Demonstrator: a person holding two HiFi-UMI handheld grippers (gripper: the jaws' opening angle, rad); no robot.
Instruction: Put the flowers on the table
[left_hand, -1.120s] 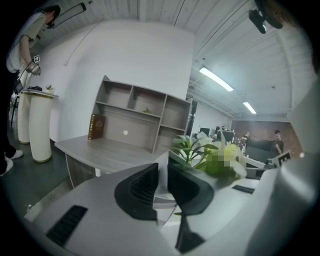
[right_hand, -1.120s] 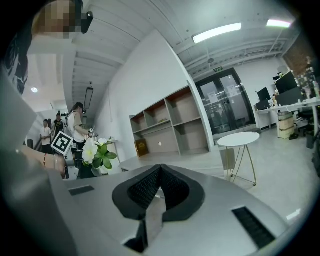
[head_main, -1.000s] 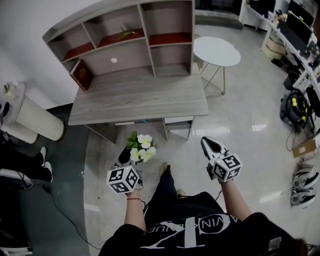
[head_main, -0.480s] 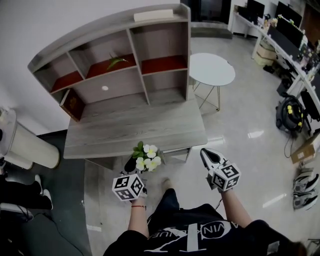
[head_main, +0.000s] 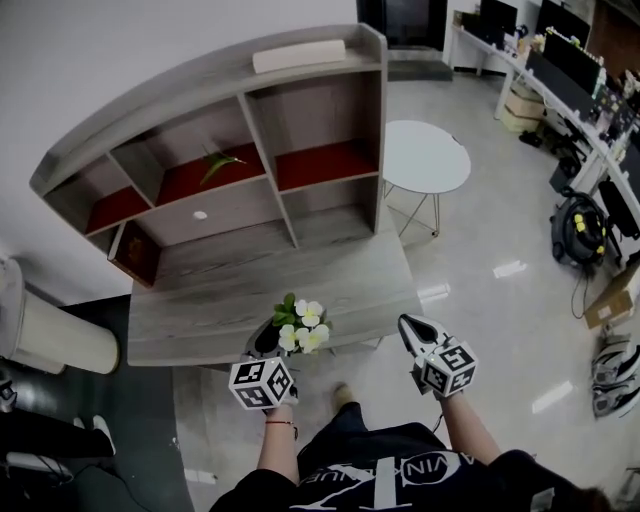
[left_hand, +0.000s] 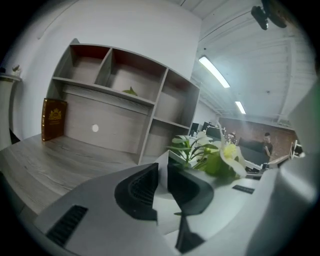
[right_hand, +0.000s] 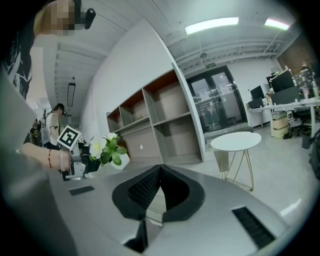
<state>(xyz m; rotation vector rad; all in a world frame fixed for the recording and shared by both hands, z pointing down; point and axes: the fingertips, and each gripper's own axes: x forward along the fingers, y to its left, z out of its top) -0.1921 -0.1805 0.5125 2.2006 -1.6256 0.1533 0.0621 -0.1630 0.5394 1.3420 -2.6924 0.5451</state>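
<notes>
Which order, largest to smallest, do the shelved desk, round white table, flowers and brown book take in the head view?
1. shelved desk, by far.
2. round white table.
3. flowers and brown book look alike; the flowers sit nearer the camera, so no ranking between them.

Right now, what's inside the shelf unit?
A green leaf in the upper middle bay, and a dark red book leaning at lower left. The top board hides part of the upper bays.

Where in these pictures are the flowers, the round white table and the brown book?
flowers (head_main: 303, 326), head view, white blossoms
round white table (head_main: 425, 157), head view, tabletop
brown book (left_hand: 53, 119), left gripper view, front cover
</notes>
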